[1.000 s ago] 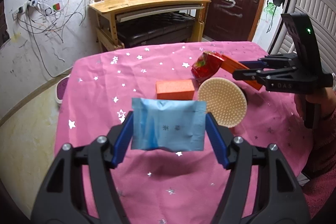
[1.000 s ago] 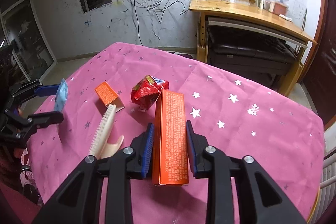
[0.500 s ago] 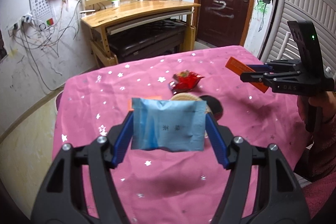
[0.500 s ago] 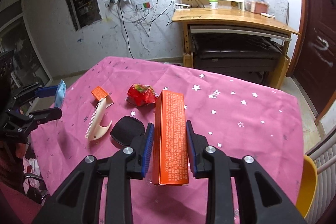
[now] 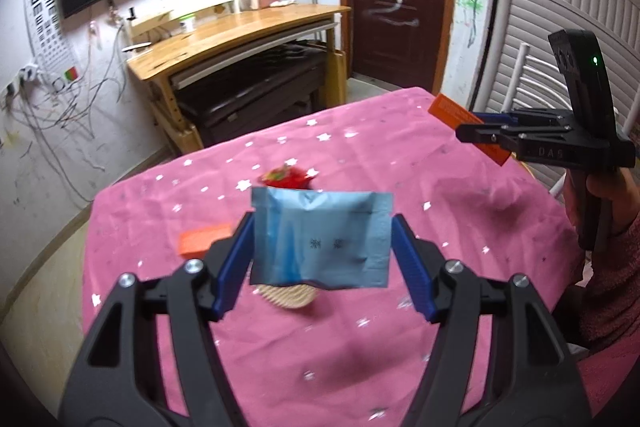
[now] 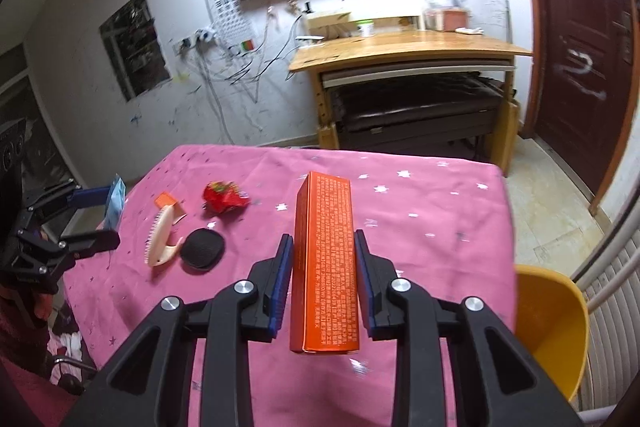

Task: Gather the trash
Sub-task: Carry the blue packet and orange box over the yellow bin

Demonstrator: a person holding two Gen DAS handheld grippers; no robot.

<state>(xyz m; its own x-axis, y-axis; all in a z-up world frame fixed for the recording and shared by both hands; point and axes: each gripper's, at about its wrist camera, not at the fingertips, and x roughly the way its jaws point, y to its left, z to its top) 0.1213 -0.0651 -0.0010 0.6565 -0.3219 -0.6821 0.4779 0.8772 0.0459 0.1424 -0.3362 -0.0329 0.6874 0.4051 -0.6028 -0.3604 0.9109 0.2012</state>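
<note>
Left wrist: brush [image 5: 286,295] behind packet [image 5: 322,238]

The tablecloth [image 6: 420,211] is pink with small white stars. The packet [image 5: 322,239] is light blue, the tall box [image 6: 324,259] is orange with fine white print. The crumpled wrapper [image 6: 224,195] is red, the brush [image 6: 160,243] cream, the round pad [image 6: 202,249] black, the bucket [image 6: 560,323] yellow.
</note>
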